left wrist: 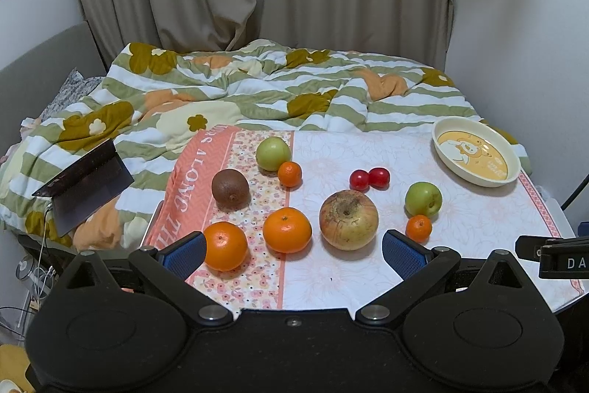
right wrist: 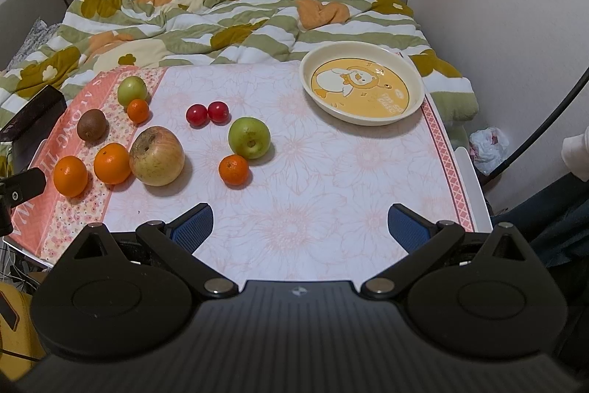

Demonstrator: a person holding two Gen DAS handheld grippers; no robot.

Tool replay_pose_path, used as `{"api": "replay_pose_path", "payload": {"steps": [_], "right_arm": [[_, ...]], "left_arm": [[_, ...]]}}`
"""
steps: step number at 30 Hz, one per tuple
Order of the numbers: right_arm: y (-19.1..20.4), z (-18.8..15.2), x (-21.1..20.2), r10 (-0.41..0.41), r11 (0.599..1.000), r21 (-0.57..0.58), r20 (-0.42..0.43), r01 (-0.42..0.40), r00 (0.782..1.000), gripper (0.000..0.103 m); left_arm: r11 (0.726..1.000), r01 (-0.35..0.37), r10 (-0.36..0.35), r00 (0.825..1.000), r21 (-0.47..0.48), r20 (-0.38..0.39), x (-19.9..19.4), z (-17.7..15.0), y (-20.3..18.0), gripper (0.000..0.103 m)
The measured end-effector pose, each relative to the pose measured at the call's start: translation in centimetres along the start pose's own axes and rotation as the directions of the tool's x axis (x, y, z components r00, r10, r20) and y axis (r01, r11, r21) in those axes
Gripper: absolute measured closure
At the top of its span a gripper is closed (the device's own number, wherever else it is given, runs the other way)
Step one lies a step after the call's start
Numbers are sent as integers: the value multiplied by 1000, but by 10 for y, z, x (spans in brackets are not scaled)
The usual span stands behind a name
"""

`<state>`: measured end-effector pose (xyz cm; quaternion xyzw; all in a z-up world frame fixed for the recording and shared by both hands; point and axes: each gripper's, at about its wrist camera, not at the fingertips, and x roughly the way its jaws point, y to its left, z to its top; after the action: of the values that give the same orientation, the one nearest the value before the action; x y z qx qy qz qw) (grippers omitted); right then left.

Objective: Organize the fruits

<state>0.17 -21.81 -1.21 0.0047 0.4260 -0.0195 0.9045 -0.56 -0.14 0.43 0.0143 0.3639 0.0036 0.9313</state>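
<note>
The counter (right wrist: 294, 172) wears a thin printed cloth, matt, with a fine weave showing. The plate (right wrist: 362, 120) looks like glazed ceramic or melamine, its cream rim glossy. The large apple (right wrist: 156, 157) has dull, russeted, blotchy skin; the green apple (right wrist: 249, 137) is smooth and faintly shiny. The kiwi (left wrist: 230, 189) is fuzzy and matt, the oranges (left wrist: 287, 230) are pebbled with a soft sheen, and the cherry tomatoes (right wrist: 207, 113) are slick and glossy. The right tongs (right wrist: 300, 224) are matt black plastic with ribbed blue pads (right wrist: 193, 225) and metal pivot pins. The bed's quilt (left wrist: 257, 91) is soft, puffy fabric
</note>
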Motion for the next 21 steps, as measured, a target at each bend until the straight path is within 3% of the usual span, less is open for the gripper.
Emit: {"api": "replay_pose_path", "payload": {"steps": [21], "right_arm": [[-2, 3, 3, 12, 1000, -5, -6, -12, 1000, 0]], "left_arm": [[1000, -12, 12, 1000, -17, -3, 0, 1, 1, 0]]}}
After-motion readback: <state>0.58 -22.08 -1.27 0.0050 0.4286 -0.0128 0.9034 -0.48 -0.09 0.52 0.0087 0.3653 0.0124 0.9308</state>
